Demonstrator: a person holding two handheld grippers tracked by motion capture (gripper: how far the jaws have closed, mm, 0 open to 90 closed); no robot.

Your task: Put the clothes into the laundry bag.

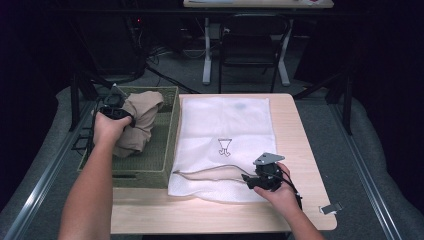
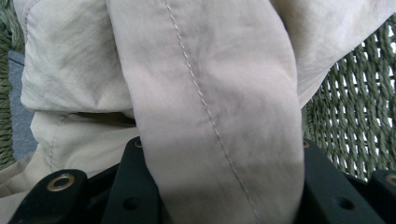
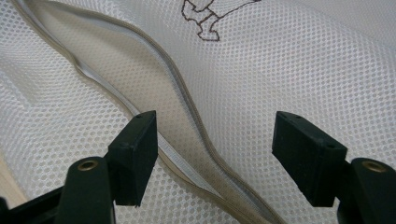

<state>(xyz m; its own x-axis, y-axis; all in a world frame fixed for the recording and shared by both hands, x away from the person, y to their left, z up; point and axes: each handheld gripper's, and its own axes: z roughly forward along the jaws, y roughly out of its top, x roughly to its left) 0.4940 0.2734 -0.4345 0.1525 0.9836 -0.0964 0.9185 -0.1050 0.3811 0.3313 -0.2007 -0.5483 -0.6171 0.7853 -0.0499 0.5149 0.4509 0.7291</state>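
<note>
- The left gripper (image 1: 116,111) was clamped on a fold of the beige garment (image 1: 142,120); in the left gripper view the cloth (image 2: 205,107) was bunched thick between the two black jaws, a stitched seam running down it.
- The garment hung partly lifted over the green woven basket (image 1: 167,150), with its lower folds seemingly resting on the basket's floor, though the high view was too dim there to be sure.
- The basket stood at the table's (image 1: 210,215) left edge, overhanging it, and touched the left side of the white mesh laundry bag (image 1: 225,125).
- The bag lay flat across the middle of the table, from near the far edge down toward the near edge, with a small dark emblem (image 1: 225,146) printed at its centre.
- The right gripper (image 1: 250,180) rested low on the bag's near part, jaws wide apart and gripping nothing.
- In the right gripper view the bag's zipper (image 3: 173,135) gaped open, curving between the spread jaws over the mesh (image 3: 280,70).
- A small metal clip (image 1: 331,208) lay at the table's near right corner.
</note>
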